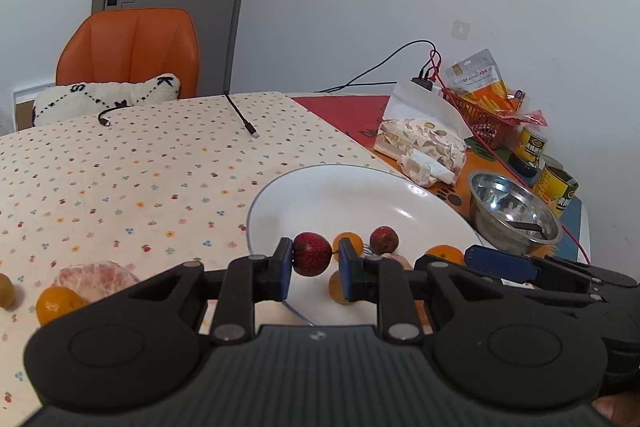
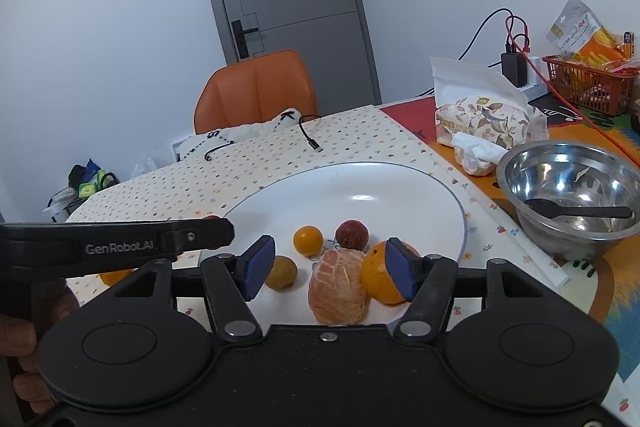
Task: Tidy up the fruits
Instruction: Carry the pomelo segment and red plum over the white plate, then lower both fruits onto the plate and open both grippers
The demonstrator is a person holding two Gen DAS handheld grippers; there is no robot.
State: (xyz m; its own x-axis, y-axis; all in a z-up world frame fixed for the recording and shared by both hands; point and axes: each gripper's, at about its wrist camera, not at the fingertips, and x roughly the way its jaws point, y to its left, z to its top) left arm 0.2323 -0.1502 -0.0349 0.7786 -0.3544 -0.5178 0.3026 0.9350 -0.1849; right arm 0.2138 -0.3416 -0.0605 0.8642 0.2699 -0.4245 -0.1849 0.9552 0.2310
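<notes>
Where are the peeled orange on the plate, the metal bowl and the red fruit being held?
peeled orange [image 2: 340,287], right wrist view, middle.
metal bowl [image 2: 532,223], right wrist view, outer wall.
red fruit [image 1: 312,254], left wrist view, middle.

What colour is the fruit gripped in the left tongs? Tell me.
Dark red with fine pale speckles: the small fruit shows best in the left wrist view.

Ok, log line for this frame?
left gripper: shut on red fruit, over plate | right gripper: open, empty | on plate: five fruits
</notes>
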